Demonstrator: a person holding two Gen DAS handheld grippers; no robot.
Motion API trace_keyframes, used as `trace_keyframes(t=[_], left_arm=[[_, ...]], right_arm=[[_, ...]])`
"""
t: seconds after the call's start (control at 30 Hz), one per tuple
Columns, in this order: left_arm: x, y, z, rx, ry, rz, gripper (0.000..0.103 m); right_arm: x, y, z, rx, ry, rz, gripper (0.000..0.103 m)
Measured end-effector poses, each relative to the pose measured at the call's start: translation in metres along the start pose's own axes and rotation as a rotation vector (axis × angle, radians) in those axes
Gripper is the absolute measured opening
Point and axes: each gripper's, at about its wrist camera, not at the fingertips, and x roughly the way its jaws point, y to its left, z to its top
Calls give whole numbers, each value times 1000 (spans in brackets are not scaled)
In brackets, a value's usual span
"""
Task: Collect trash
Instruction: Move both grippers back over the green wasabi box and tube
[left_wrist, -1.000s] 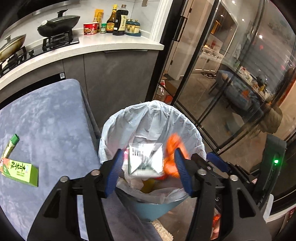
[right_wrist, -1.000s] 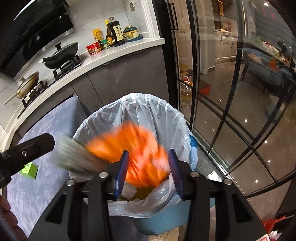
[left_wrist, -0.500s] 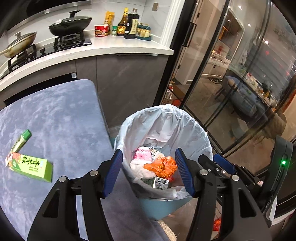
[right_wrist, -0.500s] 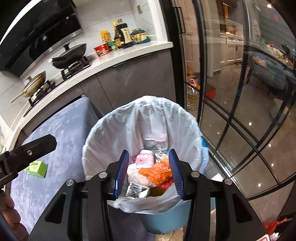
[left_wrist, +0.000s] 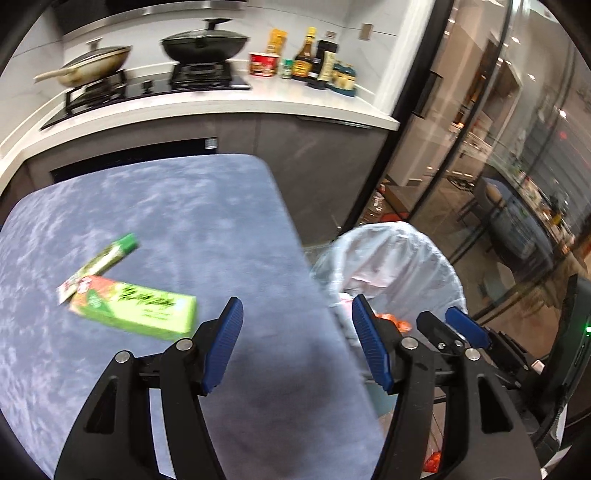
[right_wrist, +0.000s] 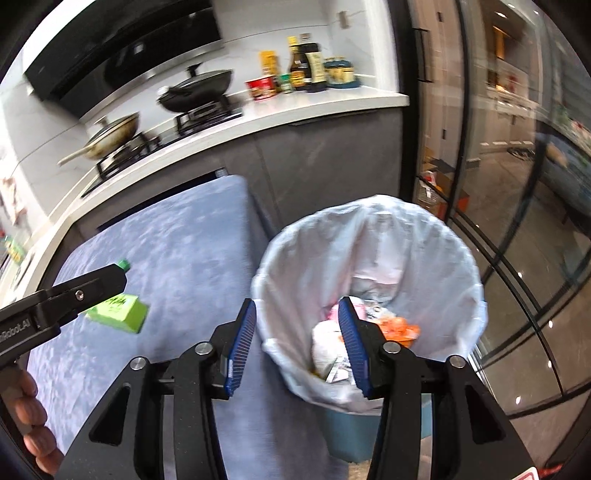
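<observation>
A green carton lies on the blue-grey table, with a green-capped tube just behind it. My left gripper hovers over the table's right edge, jaws opening with nothing between them. My right gripper hangs over the gap between the table and the bin, jaws opening and empty. The bin, lined with a white bag, holds an orange wrapper, white and pink scraps and a foil packet.
Behind the table runs a white counter with two pans on a hob, bottles and a red cup. Glass doors stand right of the bin. A hand grips the left tool at the lower left.
The silver packet and orange wrapper dropped from both grippers into the bin. Both grippers have swung left from above the bin toward the table, bringing the green carton closer.
</observation>
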Motion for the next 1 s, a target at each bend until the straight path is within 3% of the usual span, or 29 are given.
trace_keyframes(t=[0.27, 0.6, 0.8, 1.0], left_arm=[[-20, 77, -10, -89, -11, 92, 66], [-31, 175, -27, -222, 3, 214, 70], [-35, 213, -32, -256, -3, 255, 76], [-28, 236, -32, -268, 4, 285, 76]], right_arm=[[12, 63, -4, -112, 36, 77, 49], [41, 140, -14, -257, 88, 158, 66], [67, 173, -17, -354, 116, 193, 77], [93, 190, -14, -421, 154, 231, 78]])
